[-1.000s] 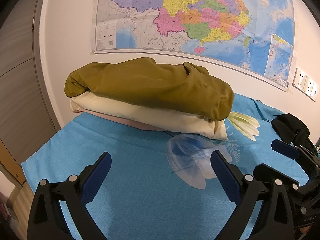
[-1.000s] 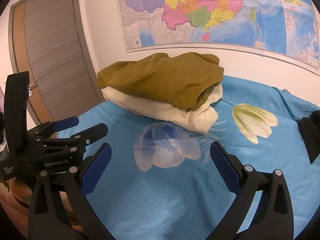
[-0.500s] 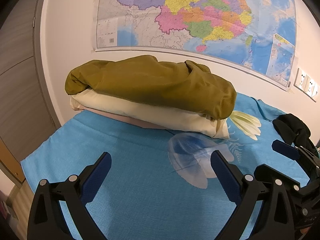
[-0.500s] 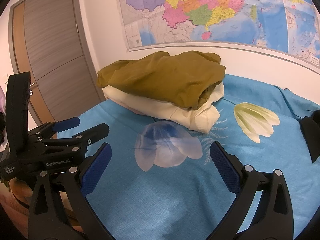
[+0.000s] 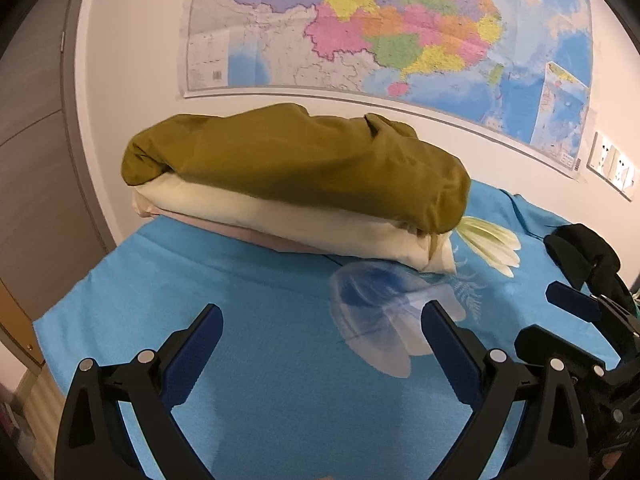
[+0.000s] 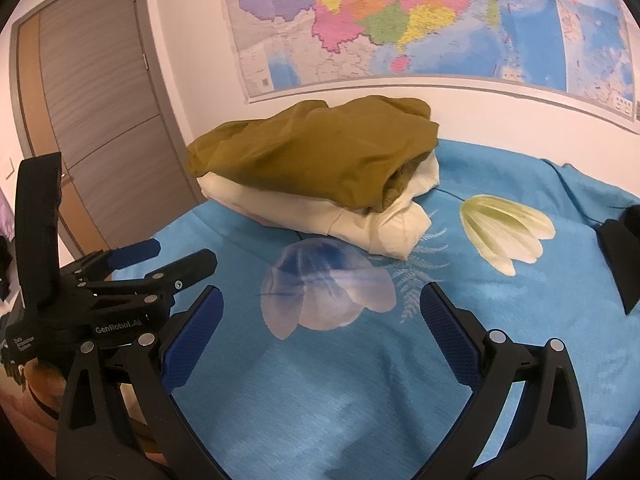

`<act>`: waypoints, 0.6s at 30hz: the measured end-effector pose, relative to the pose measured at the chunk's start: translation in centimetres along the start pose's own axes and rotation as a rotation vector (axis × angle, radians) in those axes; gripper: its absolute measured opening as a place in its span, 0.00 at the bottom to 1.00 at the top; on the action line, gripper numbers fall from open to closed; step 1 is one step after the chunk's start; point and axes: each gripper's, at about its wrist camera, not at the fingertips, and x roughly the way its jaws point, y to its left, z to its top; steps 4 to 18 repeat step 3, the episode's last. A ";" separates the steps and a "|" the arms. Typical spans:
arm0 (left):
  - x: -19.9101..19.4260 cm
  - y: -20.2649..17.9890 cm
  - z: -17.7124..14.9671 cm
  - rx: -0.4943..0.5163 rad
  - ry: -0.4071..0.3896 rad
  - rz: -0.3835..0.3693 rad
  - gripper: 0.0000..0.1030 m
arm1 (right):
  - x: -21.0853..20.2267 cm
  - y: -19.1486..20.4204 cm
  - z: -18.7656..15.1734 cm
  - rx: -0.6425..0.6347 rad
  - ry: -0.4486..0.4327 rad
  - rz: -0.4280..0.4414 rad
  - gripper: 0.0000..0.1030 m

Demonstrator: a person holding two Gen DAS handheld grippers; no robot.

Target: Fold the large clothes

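A stack of folded clothes lies at the back of the bed against the wall. An olive-brown garment (image 5: 304, 164) (image 6: 320, 156) is on top, a cream one (image 5: 280, 220) (image 6: 360, 220) is under it, and a pinkish one (image 5: 248, 236) is at the bottom. My left gripper (image 5: 320, 340) hovers open over the blue sheet in front of the stack, holding nothing. My right gripper (image 6: 320, 320) is open and empty too, short of the stack. A black garment (image 5: 580, 252) (image 6: 624, 256) lies at the right.
The bed carries a blue sheet (image 5: 260, 360) (image 6: 360, 380) printed with large flowers. A big wall map (image 5: 380, 24) hangs behind the stack. A grey-brown door (image 6: 92, 120) stands at the left. Wall sockets (image 5: 612, 164) sit at the right.
Both grippers have drifted slightly closer to the stack and stayed open. The clothes have not moved.
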 end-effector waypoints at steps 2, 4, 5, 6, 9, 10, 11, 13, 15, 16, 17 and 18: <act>0.3 -0.1 0.0 -0.005 0.018 -0.028 0.93 | -0.1 -0.2 0.0 0.004 0.000 -0.005 0.94; 0.3 -0.2 0.0 -0.007 0.021 -0.037 0.93 | -0.2 -0.2 -0.1 0.005 0.000 -0.007 0.94; 0.3 -0.2 0.0 -0.007 0.021 -0.037 0.93 | -0.2 -0.2 -0.1 0.005 0.000 -0.007 0.94; 0.3 -0.2 0.0 -0.007 0.021 -0.037 0.93 | -0.2 -0.2 -0.1 0.005 0.000 -0.007 0.94; 0.3 -0.2 0.0 -0.007 0.021 -0.037 0.93 | -0.2 -0.2 -0.1 0.005 0.000 -0.007 0.94; 0.3 -0.2 0.0 -0.007 0.021 -0.037 0.93 | -0.2 -0.2 -0.1 0.005 0.000 -0.007 0.94; 0.3 -0.2 0.0 -0.007 0.021 -0.037 0.93 | -0.2 -0.2 -0.1 0.005 0.000 -0.007 0.94; 0.3 -0.2 0.0 -0.007 0.021 -0.037 0.93 | -0.2 -0.2 -0.1 0.005 0.000 -0.007 0.94; 0.3 -0.2 0.0 -0.007 0.021 -0.037 0.93 | -0.2 -0.2 -0.1 0.005 0.000 -0.007 0.94; 0.3 -0.2 0.0 -0.007 0.021 -0.037 0.93 | -0.2 -0.2 -0.1 0.005 0.000 -0.007 0.94; 0.3 -0.2 0.0 -0.007 0.021 -0.037 0.93 | -0.2 -0.2 -0.1 0.005 0.000 -0.007 0.94; 0.3 -0.2 0.0 -0.007 0.021 -0.037 0.93 | -0.2 -0.2 -0.1 0.005 0.000 -0.007 0.94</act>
